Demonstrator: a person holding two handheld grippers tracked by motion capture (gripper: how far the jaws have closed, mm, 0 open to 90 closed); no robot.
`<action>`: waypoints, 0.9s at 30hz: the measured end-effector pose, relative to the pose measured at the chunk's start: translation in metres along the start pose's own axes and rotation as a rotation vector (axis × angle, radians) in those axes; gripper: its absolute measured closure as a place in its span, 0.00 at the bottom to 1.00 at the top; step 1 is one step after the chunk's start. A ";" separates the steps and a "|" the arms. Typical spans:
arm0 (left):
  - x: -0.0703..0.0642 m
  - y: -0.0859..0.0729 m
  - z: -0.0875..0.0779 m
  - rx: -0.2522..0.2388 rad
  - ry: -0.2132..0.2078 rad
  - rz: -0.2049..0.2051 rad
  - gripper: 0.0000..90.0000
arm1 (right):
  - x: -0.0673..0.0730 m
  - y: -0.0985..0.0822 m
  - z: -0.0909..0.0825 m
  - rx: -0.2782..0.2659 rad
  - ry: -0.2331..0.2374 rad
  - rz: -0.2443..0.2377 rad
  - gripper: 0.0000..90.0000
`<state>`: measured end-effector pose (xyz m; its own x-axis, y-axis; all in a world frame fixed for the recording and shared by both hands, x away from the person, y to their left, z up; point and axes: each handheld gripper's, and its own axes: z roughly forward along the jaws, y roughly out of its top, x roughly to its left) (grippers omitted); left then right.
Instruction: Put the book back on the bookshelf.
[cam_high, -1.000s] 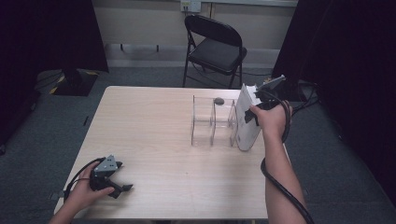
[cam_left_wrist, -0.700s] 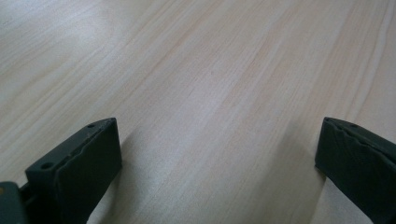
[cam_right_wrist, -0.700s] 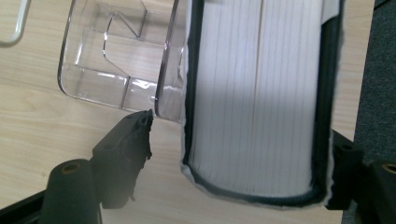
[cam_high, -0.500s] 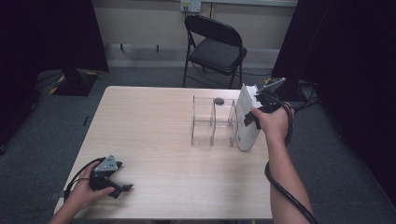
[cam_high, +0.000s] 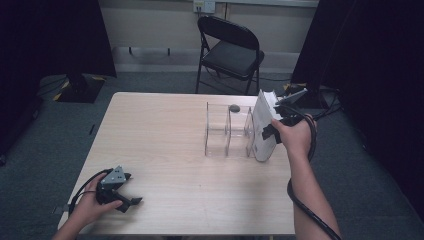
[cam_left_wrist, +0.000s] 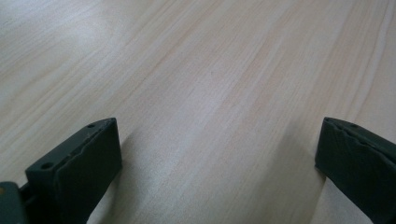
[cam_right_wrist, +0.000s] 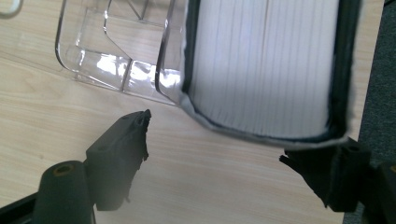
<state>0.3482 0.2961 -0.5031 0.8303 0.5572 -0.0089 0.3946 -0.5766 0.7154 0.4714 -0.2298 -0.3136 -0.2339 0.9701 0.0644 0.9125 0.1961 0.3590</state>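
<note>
1. Left gripper (cam_high: 120, 192), lower left of the high view, lies on the tabletop (cam_high: 160, 150) under the person's left hand (cam_high: 90, 210); cable loops out toward the left edge.
2. Left gripper view: its fingers (cam_left_wrist: 77, 163) are spread wide, bare wood grain between them, nothing held.
3. Right forearm (cam_high: 310, 200) comes up from the lower right of the high view; right hand (cam_high: 295, 135) holds the right gripper (cam_high: 270, 131) at the right-hand side of the tabletop, cable trailing down along the arm.
4. Right gripper view: fingers (cam_right_wrist: 119, 149) are spread and have just been opening; the pads do not press on anything. The left finger is well clear of the book, the right finger sits just below its lower right corner; touching or not, cannot tell.
5. Book (cam_high: 262, 127): white pages, dark cover, stands on end, a bit tilted, at centre right of the high view, just beside the right end of the clear organizer. In the right gripper view the book (cam_right_wrist: 266, 65) takes the upper right, page edges facing the camera.
6. Clear organizer (cam_high: 227, 132), see-through plastic with upright dividers, centre of the high view, left of the book.
7. Small dark object (cam_high: 234, 107) just behind the organizer; too small to tell what.
8. Black folding chair (cam_high: 230, 50) on the floor past the far edge, top centre.
</note>
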 end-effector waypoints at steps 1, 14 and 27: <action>0.000 0.000 0.000 0.000 -0.001 0.001 0.00 | 0.000 -0.001 0.000 0.000 -0.006 -0.007 0.22; 0.000 0.000 0.000 -0.003 0.004 0.000 0.00 | -0.001 -0.018 0.007 0.001 0.010 -0.037 0.20; 0.000 0.000 0.000 -0.003 0.006 0.004 0.00 | 0.001 -0.039 0.017 -0.016 0.057 -0.048 0.20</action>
<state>0.3483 0.2960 -0.5034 0.8296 0.5584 -0.0024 0.3903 -0.5767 0.7177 0.4410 -0.2344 -0.3431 -0.2962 0.9499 0.0994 0.8946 0.2395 0.3774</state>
